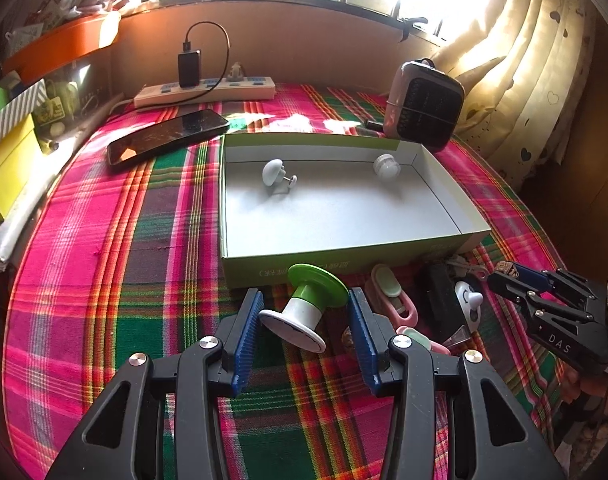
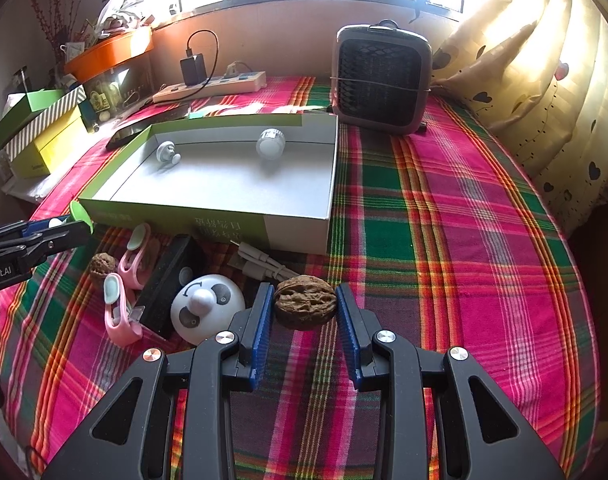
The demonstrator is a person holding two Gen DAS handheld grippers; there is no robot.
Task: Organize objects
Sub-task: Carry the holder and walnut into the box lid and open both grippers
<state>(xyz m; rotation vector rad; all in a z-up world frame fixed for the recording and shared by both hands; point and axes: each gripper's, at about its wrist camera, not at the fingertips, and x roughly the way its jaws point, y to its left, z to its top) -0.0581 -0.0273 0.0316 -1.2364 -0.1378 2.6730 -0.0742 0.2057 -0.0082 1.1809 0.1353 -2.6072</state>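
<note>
Progress looks early, by my judgement: only two small white pieces lie inside the box [image 2: 296, 220], both along its far wall; a pile waits just in front of its near wall, namely pink clips [image 2: 122, 304], a panda-faced dome [image 2: 206, 308], a cable, a second walnut; the left gripper [image 1: 304, 316] clamps the green-and-white spool [image 1: 304, 308] by its flanges, long axis tilted toward the box; the right gripper [image 2: 304, 312] pinches a walnut [image 2: 305, 306], its long axis crosswise between the pads, near the box's front corner
</note>
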